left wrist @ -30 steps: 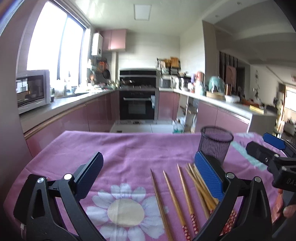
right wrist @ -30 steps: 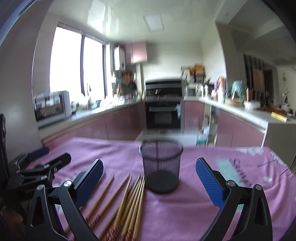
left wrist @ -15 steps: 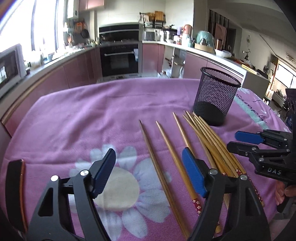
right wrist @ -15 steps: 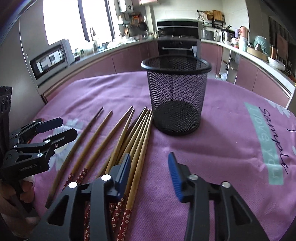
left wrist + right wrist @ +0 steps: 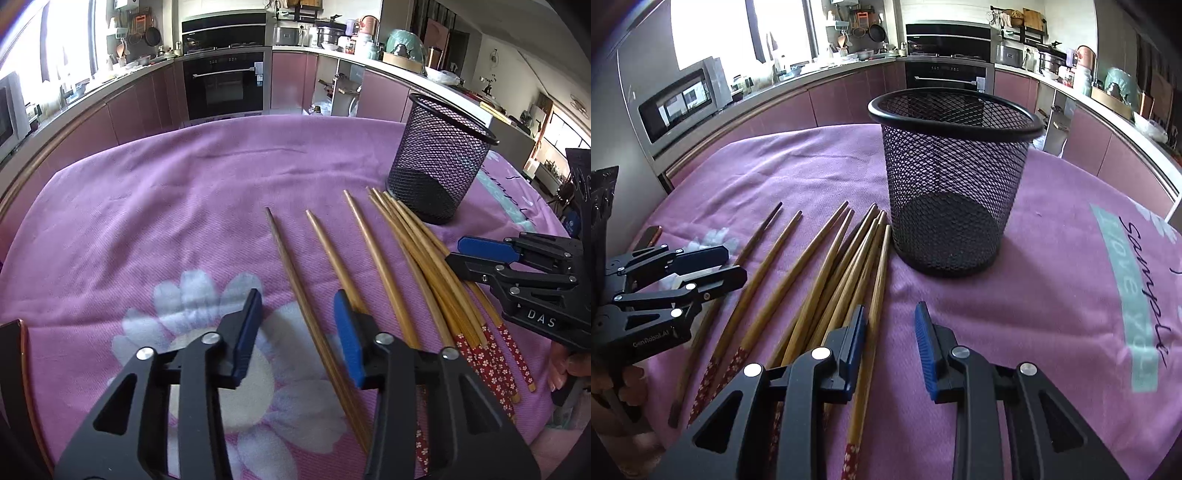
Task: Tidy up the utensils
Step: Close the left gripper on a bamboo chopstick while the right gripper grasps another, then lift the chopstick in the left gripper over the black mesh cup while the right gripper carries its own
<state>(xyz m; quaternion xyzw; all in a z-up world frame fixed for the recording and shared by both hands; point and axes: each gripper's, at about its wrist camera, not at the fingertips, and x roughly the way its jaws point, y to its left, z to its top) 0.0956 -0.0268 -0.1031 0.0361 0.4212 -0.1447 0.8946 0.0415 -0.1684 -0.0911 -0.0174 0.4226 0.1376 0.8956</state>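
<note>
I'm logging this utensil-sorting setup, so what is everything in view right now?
chopsticks: three apart plus a bundle I cannot count, bamboo with red flowered ends, flat on the cloth beside the cup
mesh cup: one, black, upright, empty, beyond the chopstick tips
tablecloth: one, pink with white flowers, covering the table
oven: one, black, built into the far counter
microwave: one, silver, on the left counter
left gripper: black, blue pads, jaws just closing, astride one separate chopstick, not pressing
right gripper: same colours, jaws just closing, over the bundle's edge, not pressing
</note>
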